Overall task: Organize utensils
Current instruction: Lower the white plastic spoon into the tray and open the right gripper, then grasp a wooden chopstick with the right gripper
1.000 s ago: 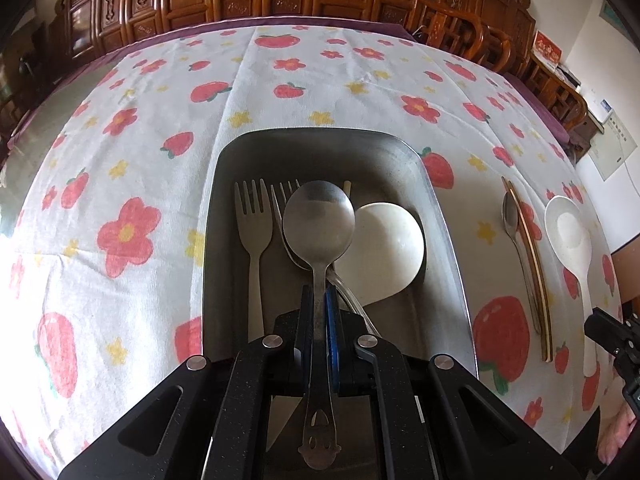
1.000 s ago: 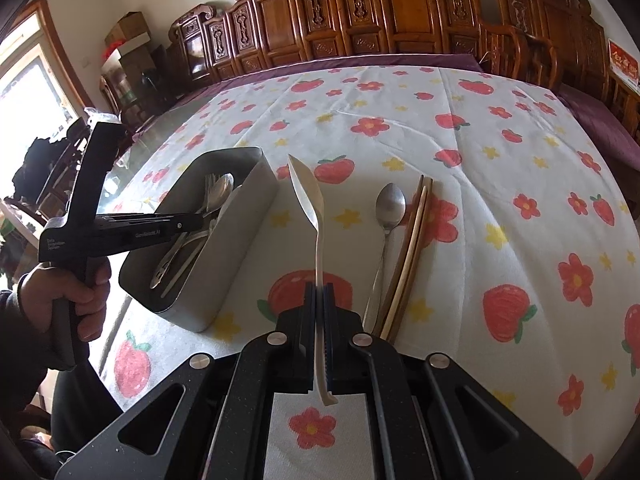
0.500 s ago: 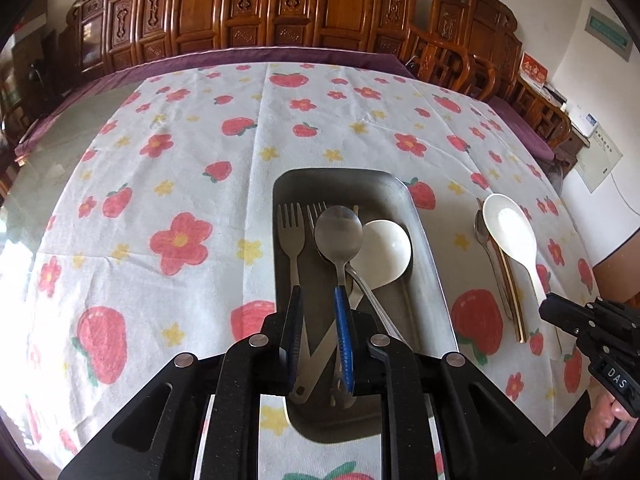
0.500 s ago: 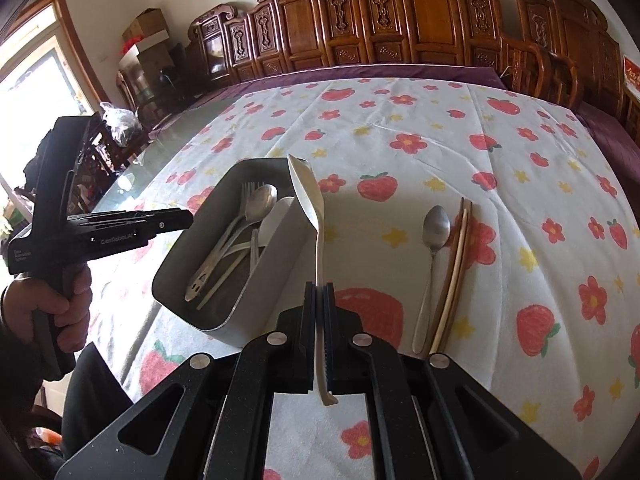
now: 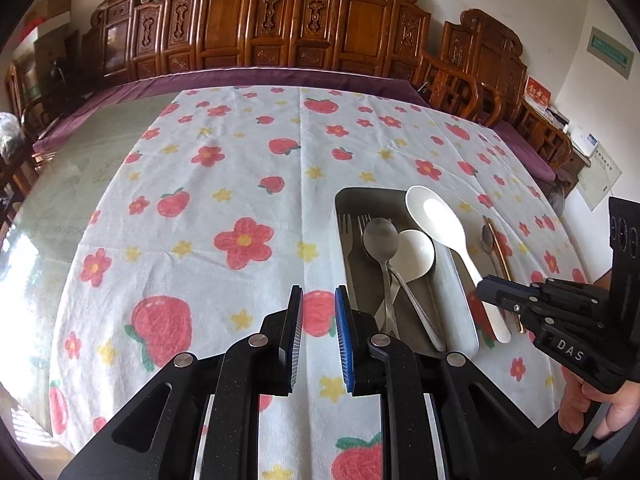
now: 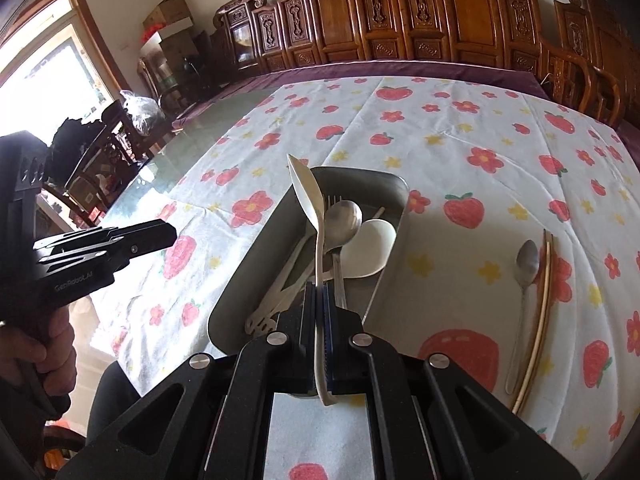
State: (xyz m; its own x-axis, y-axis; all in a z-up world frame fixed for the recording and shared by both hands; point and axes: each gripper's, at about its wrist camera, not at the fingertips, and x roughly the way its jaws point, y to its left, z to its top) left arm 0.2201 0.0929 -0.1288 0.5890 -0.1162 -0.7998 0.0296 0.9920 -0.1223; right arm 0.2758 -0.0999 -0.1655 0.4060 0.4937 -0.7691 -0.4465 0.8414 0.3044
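A grey metal tray [image 5: 460, 304] [image 6: 390, 264] on the flowered cloth holds forks, a large metal spoon [image 5: 380, 240] [image 6: 342, 220] and a white spoon [image 5: 416, 256] [image 6: 368, 250]. My right gripper [image 6: 319, 292] is shut on a white plastic spoon [image 6: 306, 192] [image 5: 436, 216], held above the tray with its bowl forward. My left gripper [image 5: 318, 300] is open and empty, just left of the tray's near end, over the cloth.
A small metal spoon [image 6: 526, 264] and a pair of chopsticks [image 6: 544, 280] lie on the cloth right of the tray. Carved wooden chairs [image 5: 360, 32] line the far side of the table. The flowered cloth [image 5: 200, 220] stretches left of the tray.
My left gripper let go of the metal spoon in the tray, opened and drew back to the left. My right gripper carried the white spoon left, over the tray.
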